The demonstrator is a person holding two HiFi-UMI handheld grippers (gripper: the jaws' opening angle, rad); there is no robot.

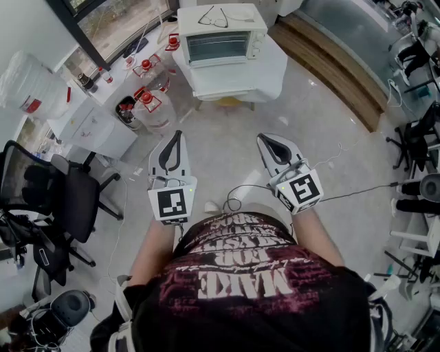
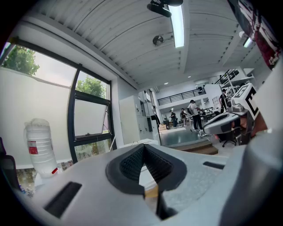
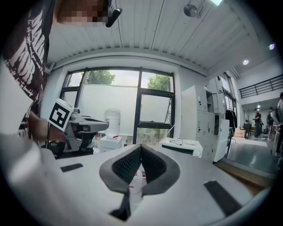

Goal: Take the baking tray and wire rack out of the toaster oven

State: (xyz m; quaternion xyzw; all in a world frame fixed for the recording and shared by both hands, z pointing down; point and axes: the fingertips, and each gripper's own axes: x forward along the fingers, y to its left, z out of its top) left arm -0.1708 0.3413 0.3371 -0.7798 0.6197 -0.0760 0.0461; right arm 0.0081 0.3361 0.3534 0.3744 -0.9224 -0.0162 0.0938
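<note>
Claws empty: left claw [image 1: 177, 135] jaws together, right claw [image 1: 265, 138] likewise; toaster oven [image 1: 218, 42] well apart.

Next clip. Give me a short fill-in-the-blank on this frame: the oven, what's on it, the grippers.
The door of the toaster oven is ____.
A pair of ____ lies on top of it.
The left gripper and right gripper each have jaws ____, holding nothing.
Missing words: closed; glasses; shut.

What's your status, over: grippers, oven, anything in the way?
Left gripper and right gripper shut, empty, well short of the table. Toaster oven door closed, untouched. Glasses on its top; water jugs on the floor left of the table.
</note>
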